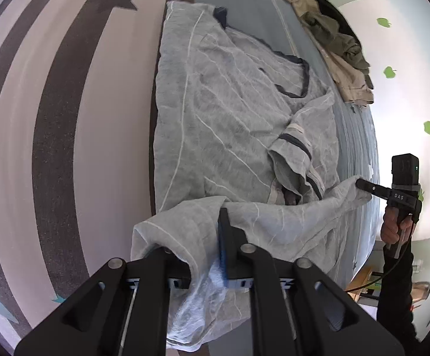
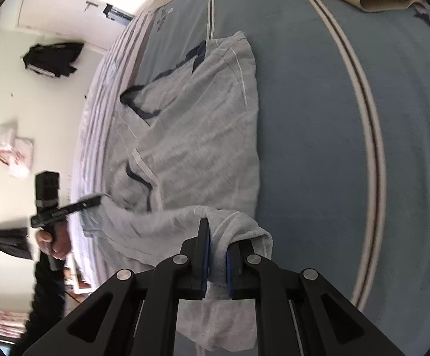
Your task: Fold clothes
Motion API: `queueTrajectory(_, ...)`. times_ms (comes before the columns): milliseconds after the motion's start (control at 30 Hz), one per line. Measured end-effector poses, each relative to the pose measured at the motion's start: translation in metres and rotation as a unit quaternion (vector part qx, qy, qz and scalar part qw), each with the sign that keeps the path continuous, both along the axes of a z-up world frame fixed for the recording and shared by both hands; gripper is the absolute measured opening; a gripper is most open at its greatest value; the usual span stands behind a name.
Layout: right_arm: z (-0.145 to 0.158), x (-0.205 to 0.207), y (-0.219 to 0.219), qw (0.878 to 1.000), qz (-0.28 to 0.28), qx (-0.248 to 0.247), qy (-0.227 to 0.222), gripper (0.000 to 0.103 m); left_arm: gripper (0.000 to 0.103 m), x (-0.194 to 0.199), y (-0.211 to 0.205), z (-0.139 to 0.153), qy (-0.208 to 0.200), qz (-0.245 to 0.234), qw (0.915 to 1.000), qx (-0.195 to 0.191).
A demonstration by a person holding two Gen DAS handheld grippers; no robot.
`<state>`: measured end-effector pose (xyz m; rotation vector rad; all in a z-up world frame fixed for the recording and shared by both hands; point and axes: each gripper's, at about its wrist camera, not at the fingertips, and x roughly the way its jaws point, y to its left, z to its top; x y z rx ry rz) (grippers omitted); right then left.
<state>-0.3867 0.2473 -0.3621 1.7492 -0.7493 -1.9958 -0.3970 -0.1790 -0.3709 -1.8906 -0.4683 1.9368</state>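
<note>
A: Shirt (image 1: 229, 112), pale grey with dark trim, lies spread on a blue bed (image 2: 318, 118), its near edge lifted at 6 o'clock.

B: And the grippers?

A: The left gripper (image 1: 206, 249) has its jaws pinching one corner of that edge. The right gripper (image 2: 216, 255) has its jaws pressed on the other corner.

B: Anything else?

A: A pile of clothes (image 1: 342, 59) sits at 1 o'clock in the left view.
</note>
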Motion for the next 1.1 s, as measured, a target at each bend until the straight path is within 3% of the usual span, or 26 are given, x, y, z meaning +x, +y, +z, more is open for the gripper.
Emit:
queueTrajectory(100, -0.009, -0.009, 0.007, 1.000, -0.022, 0.001, -0.020, 0.054, 0.013, 0.003, -0.009, -0.009, -0.017, 0.016, 0.9995, 0.021)
queueTrajectory(133, -0.012, -0.008, 0.012, 0.999, -0.032, 0.002, -0.027, 0.059, 0.015, 0.005, -0.014, -0.011, -0.019, 0.021, 0.9991, 0.031)
queueTrajectory(200, -0.015, -0.005, 0.021, 0.998, -0.048, 0.007, -0.033, 0.061, 0.021, 0.012, -0.023, -0.011, -0.019, 0.026, 0.9986, 0.042)
queueTrajectory(300, -0.007, 0.010, 0.029, 0.999, -0.040, 0.028, -0.006, 0.061, 0.032, 0.021, -0.031, -0.004, -0.014, 0.030, 0.9985, 0.044)
queueTrajectory(367, 0.003, 0.026, 0.028, 0.998, -0.020, 0.052, 0.016, 0.061, 0.052, 0.028, -0.033, 0.002, -0.009, 0.038, 0.9990, 0.019)
queueTrajectory(400, 0.009, 0.037, 0.025, 0.997, -0.010, 0.065, 0.033, 0.061, 0.076, 0.032, -0.036, 0.008, 0.005, 0.047, 0.9989, 0.005)
queueTrajectory(433, 0.016, 0.047, 0.021, 0.996, -0.001, 0.079, 0.051, 0.061, 0.084, 0.036, -0.039, 0.014, 0.024, 0.058, 0.9980, -0.010)
queueTrajectory(633, 0.028, 0.100, -0.034, 0.987, 0.088, 0.082, 0.106, 0.061, 0.084, 0.072, -0.037, 0.048, 0.115, 0.036, 0.9922, -0.034)
queueTrajectory(767, 0.019, 0.103, -0.074, 0.981, 0.125, 0.099, 0.114, 0.061, 0.082, 0.096, -0.035, 0.071, 0.174, 0.018, 0.9834, -0.048)
queueTrajectory(867, 0.010, 0.096, -0.093, 0.979, 0.133, 0.106, 0.115, 0.061, 0.076, 0.131, -0.021, 0.074, 0.213, -0.028, 0.9739, -0.072)
queueTrajectory(933, 0.008, 0.091, -0.103, 0.977, 0.136, 0.110, 0.121, 0.061, 0.057, 0.152, -0.011, 0.069, 0.226, -0.062, 0.9681, -0.090)
queueTrajectory(1100, 0.010, 0.085, -0.125, 0.970, 0.158, 0.121, 0.139, 0.061, 0.035, 0.165, 0.012, 0.030, 0.192, -0.115, 0.9647, -0.140)
